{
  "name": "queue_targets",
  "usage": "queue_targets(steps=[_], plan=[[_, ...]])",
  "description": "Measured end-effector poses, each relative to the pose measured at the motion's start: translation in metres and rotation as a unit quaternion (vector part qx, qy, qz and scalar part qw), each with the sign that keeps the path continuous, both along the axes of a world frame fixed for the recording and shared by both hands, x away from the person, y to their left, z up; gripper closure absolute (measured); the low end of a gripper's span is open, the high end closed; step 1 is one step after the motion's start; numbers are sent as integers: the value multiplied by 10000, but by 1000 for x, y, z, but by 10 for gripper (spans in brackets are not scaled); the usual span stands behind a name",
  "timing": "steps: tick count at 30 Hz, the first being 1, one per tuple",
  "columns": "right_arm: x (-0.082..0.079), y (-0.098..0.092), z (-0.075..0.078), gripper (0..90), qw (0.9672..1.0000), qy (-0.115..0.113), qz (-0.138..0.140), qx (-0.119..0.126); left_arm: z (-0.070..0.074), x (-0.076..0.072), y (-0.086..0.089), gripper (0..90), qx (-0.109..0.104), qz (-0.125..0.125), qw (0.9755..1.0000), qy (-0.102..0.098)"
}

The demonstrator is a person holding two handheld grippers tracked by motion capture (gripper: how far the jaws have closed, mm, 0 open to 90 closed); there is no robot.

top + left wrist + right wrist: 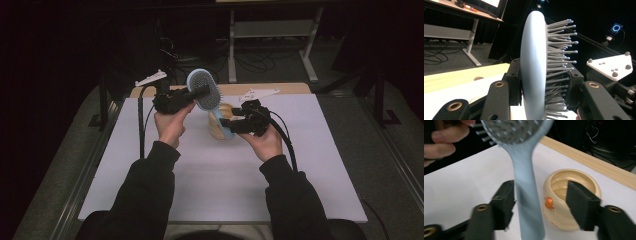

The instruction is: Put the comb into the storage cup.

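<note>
Left gripper has the blue hairbrush by its head: in the left gripper view the jaws are pinching across the paddle, one pad on the smooth back, the other in among the bristles. Brush is held up above the counter, handle pointing down toward the cream cup that stands on the white sheet.

Right gripper sits at the handle with its jaws spread. In the right gripper view the handle runs between them, seemingly brushing the one jaw and well clear of the other, so no grip there. That frame is motion-blurred, so we can't be sure about the contact.

We read the step as handing the brush over to one gripper and standing it handle-down in the cup. To do it well:
- keep the left pinch steady, the bristle side is a soft seat and the head can twist
- back the right jaws fully off before lowering
- line the handle tip over the cup mouth, not its rim
- lower slowly, cup looks light and tippable
</note>
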State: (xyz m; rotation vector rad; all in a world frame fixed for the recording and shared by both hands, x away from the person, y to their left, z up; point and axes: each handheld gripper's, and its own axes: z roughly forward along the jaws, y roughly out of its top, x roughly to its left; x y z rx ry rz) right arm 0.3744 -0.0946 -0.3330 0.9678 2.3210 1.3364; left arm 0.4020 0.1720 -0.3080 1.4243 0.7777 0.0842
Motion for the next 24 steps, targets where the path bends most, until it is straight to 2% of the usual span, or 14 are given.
queue_targets(steps=[6, 9, 11, 16, 21, 24], plan=[[-1, -9, -1, 201, 9999, 4, -94, -51, 4, 3, 4, 580, 0, 5, 10000, -30], [-1, -16, -2, 127, 9999, 51, -121, -61, 7, 4, 4, 580, 148, -26, 9998, -129], [-1, -21, -3, 114, 9998, 106, -136, -99, 10, 4, 4, 580, 244, -54, 9995, -187], [-2, -37, -9, 5, 9994, 201, -241, -111, 17, 7, 4, 580, 299, -42, 9991, -290], [-6, -52, -11, 0, 9996, 191, -228, -26, 25, 12, 2, 579, 322, -40, 9988, -372], [-9, -63, -11, 0, 9996, 107, -268, 3, 30, 14, 1, 579, 341, -49, 9985, -426]])
